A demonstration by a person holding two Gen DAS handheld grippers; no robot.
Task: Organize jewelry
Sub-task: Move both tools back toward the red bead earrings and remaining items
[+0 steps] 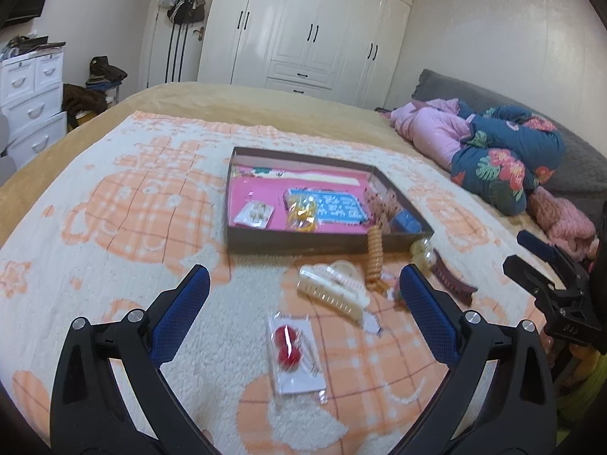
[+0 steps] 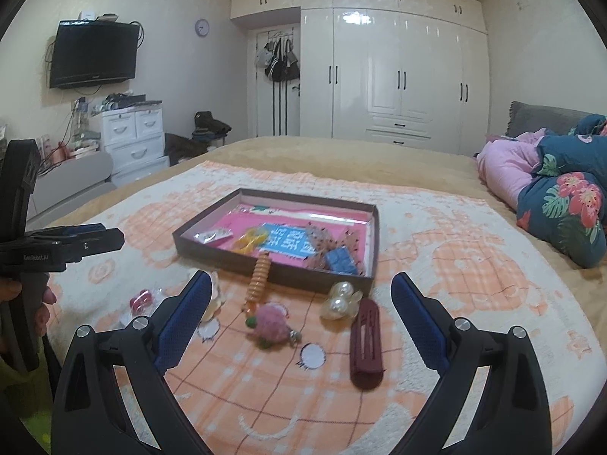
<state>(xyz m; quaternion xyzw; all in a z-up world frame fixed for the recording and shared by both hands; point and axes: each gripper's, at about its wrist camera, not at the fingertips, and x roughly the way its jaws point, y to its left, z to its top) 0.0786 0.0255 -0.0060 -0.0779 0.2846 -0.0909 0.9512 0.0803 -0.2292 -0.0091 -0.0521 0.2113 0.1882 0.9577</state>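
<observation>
A shallow brown box point(image 1: 315, 243) point(image 2: 265, 269) with a pink floor lies on the bed and holds several packets and hair pieces. In front of it lie loose items: a packet with red beads point(image 1: 294, 352), a cream hair claw point(image 1: 332, 292), an orange spiral tie point(image 1: 375, 261) point(image 2: 258, 278), pearl beads point(image 2: 339, 299), a pink pompom point(image 2: 270, 325) and a maroon clip point(image 2: 366, 345). My left gripper point(image 1: 305, 292) is open and empty above the red bead packet. My right gripper point(image 2: 301, 295) is open and empty above the pompom.
An orange-and-white patterned blanket point(image 1: 132, 220) covers the bed. Folded pink and floral quilts point(image 1: 493, 151) lie at the right. White drawers point(image 2: 132, 136) and a wardrobe point(image 2: 398, 76) stand beyond the bed. The other gripper shows at the left edge of the right wrist view point(image 2: 60, 246).
</observation>
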